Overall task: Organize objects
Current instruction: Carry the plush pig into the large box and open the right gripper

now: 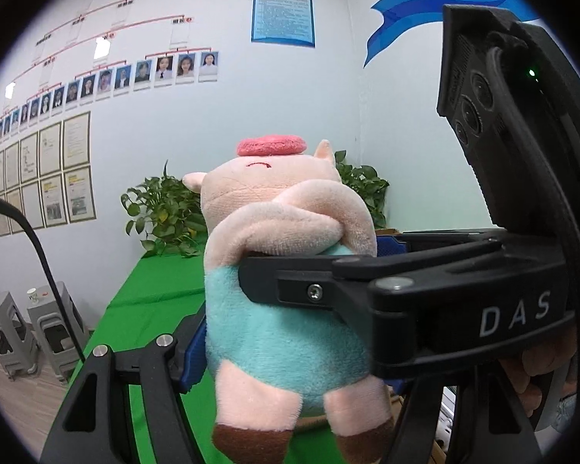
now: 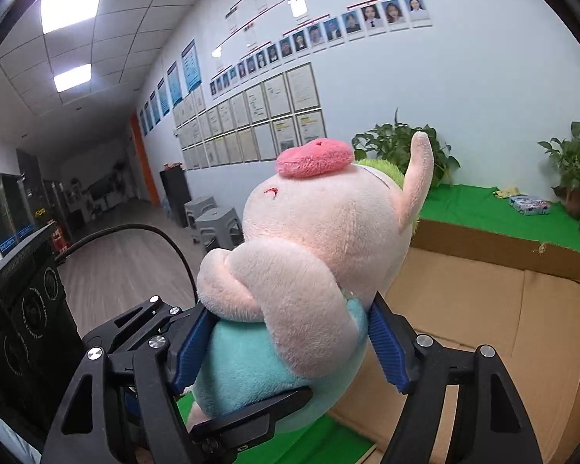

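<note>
The cardboard box (image 2: 483, 309) sits open on the green table (image 2: 502, 208), apparently empty. Above its near edge hangs the plush pig (image 2: 309, 255), clamped at the belly by both the left tool (image 1: 290, 324) and right tool (image 2: 286, 344). Boxing it remains undone.

Black angular linkage arms frame the left gripper (image 1: 290, 332) at the bottom of the frame, silver round-head pivot screws gleaming on them, ribbed blue pads (image 1: 195, 352) inside. Across the right side of that view runs the right gripper's (image 2: 286, 348) black body, white "DAS" lettering on it, a small green light glowing upper right. A black cable (image 2: 150, 236) arcs at the left of the right wrist view.
</note>
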`<state>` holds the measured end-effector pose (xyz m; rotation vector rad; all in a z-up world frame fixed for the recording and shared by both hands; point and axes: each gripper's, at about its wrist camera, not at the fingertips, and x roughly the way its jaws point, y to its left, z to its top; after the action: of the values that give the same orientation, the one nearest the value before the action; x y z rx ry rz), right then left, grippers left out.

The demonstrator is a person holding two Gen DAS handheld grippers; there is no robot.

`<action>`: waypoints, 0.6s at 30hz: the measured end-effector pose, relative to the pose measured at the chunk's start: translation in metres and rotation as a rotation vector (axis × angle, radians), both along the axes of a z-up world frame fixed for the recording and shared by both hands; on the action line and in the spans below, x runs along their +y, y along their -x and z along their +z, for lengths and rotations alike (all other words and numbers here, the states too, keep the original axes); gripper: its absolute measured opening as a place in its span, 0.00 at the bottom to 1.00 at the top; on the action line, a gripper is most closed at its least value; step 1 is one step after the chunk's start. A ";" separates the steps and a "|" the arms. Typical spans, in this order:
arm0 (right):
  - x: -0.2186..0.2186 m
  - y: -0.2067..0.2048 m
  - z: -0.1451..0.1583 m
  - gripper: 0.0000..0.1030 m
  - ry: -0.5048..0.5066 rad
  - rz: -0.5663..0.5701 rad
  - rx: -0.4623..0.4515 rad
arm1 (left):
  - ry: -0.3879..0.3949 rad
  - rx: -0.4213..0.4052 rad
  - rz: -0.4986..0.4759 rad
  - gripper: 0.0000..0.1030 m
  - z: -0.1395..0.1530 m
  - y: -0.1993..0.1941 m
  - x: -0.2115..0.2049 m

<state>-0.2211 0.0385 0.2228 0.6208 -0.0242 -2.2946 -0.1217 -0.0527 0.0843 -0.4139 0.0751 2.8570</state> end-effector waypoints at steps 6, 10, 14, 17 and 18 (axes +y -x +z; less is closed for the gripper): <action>-0.005 0.062 -0.023 0.69 -0.007 -0.008 -0.064 | -0.017 -0.081 0.006 0.68 -0.027 0.018 -0.003; 0.013 0.094 -0.073 0.69 -0.001 0.007 -0.108 | -0.031 -0.145 0.030 0.67 -0.046 0.031 -0.005; -0.002 0.126 -0.121 0.68 -0.002 0.007 -0.169 | -0.036 -0.225 0.033 0.67 -0.070 0.043 -0.008; -0.007 0.140 -0.160 0.67 -0.005 0.011 -0.201 | -0.040 -0.281 0.035 0.67 -0.087 0.052 -0.008; -0.009 0.147 -0.170 0.67 -0.007 0.009 -0.219 | -0.039 -0.307 0.034 0.67 -0.094 0.054 -0.008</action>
<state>-0.3683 0.0296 0.0531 0.8712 -0.1178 -2.2086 -0.1761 -0.0605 -0.0100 -0.8445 -0.0450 2.7848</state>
